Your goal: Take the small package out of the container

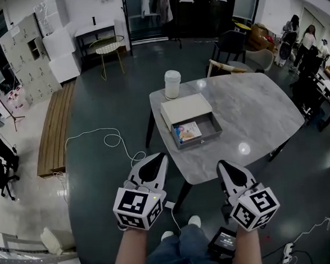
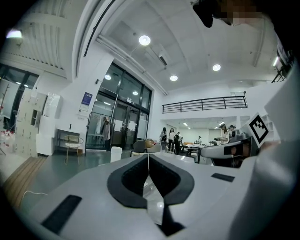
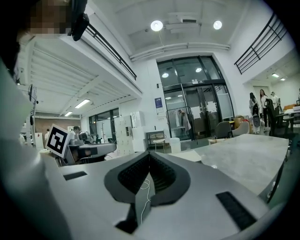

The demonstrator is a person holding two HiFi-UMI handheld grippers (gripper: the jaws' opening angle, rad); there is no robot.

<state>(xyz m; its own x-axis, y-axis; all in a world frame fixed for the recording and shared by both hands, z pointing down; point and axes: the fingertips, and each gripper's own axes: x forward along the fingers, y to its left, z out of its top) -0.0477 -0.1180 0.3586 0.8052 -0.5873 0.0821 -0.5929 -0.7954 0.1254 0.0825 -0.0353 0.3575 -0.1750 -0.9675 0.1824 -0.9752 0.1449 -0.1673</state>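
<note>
A beige box with an open grey drawer (image 1: 194, 126) stands on the marble table (image 1: 254, 116). In the drawer lies a small colourful package (image 1: 187, 132). My left gripper (image 1: 161, 157) is held short of the table's near edge, jaws shut with nothing between them; its tips meet in the left gripper view (image 2: 148, 155). My right gripper (image 1: 220, 164) hovers at the table's near edge, also shut and empty, with the tips together in the right gripper view (image 3: 149, 153). Both point level towards the table.
A white cylinder-shaped container (image 1: 172, 83) stands behind the box. A wooden bench (image 1: 55, 128) lies at left, a white cable (image 1: 106, 141) runs over the floor, and a wire chair (image 1: 109, 48) stands far back. People stand at right (image 1: 308, 45).
</note>
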